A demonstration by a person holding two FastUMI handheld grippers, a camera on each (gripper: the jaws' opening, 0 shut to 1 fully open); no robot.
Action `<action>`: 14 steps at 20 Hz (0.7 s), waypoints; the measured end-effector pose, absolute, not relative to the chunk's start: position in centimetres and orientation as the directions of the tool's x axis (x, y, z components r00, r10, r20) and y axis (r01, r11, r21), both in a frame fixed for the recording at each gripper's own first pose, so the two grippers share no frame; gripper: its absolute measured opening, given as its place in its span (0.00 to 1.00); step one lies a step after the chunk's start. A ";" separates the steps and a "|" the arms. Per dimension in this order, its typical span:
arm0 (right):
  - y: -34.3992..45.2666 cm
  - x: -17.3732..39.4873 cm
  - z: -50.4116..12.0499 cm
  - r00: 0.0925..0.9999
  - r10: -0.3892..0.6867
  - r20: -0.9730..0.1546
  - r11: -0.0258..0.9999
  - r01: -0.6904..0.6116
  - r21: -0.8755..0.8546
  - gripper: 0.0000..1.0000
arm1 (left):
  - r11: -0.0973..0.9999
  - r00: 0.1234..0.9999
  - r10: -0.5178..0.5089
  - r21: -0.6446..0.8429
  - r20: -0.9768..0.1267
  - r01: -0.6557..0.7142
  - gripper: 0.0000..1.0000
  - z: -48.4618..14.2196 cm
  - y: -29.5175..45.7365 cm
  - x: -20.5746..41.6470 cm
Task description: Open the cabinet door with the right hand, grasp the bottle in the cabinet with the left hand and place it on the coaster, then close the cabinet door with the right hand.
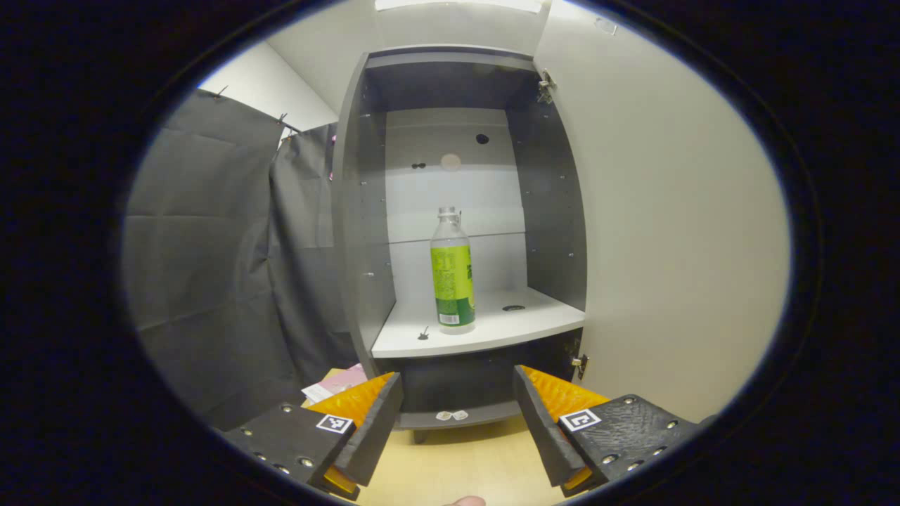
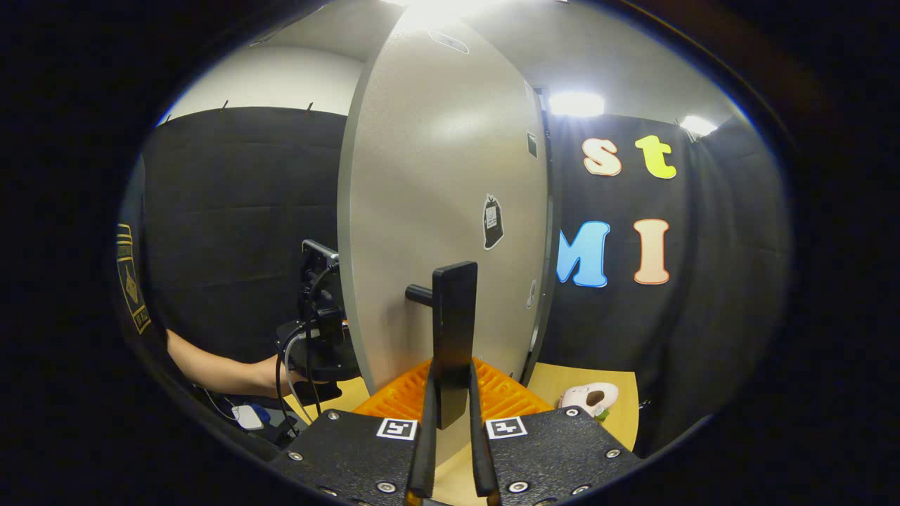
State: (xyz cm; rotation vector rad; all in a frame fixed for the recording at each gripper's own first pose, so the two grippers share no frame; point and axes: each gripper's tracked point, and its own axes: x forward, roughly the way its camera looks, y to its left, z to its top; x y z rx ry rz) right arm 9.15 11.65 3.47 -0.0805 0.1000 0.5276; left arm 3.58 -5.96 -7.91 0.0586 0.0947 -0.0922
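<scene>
In the left gripper view a clear bottle (image 1: 452,270) with a green label stands upright on the white shelf (image 1: 485,327) of the open grey cabinet (image 1: 351,211). The cabinet door (image 1: 668,232) is swung out to the right. My left gripper (image 1: 457,422) is open, held in front of and below the shelf, a short way from the bottle. In the right gripper view my right gripper (image 2: 451,404) is shut on the dark vertical door handle (image 2: 453,330) of the door (image 2: 443,211). Past the door's edge the other gripper (image 2: 316,330) is seen, held by a person's arm (image 2: 218,369).
The cabinet stands on a light wooden table (image 1: 457,464). A pink and white paper (image 1: 336,383) lies at the cabinet's left foot. A small white and pink object (image 2: 590,399) rests on the table right of the door. Black cloth walls close off the booth.
</scene>
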 end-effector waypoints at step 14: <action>5.7 6.5 3.6 0.974 0.222 -0.052 0.975 -0.222 0.006 0.17 | 0.992 0.995 -0.088 0.088 -0.043 0.091 0.90 -5.2 -6.4 12.1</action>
